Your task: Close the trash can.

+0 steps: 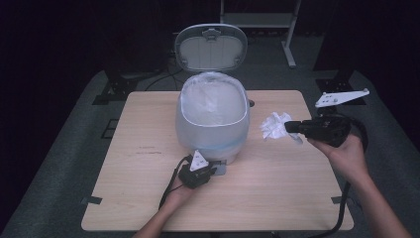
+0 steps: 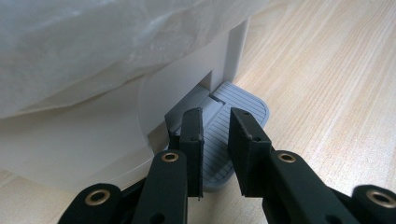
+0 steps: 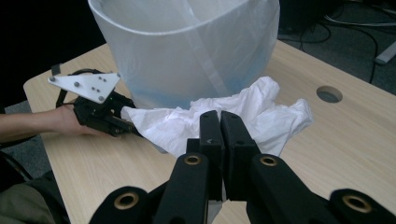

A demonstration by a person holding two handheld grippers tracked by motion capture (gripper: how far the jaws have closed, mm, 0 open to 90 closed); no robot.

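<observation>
A crumpled white tissue (image 1: 274, 125) is gripped by the right tongs (image 1: 292, 127) beside the lined bin (image 1: 212, 119); its pedal (image 2: 233, 126) is pressed by the clenched left tongs (image 2: 215, 140).

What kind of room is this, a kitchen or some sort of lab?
Probably a lab or recording room, not a kitchen: a bare wooden table on grey carpet, dark surroundings, cables on the floor, and a lone pedal bin.

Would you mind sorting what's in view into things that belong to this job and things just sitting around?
In the job:
- pedal bin, lid up
- grey pedal under the left gripper
- crumpled white paper pinched by the right gripper

Just there:
- table and its cable hole
- stand legs behind
</observation>
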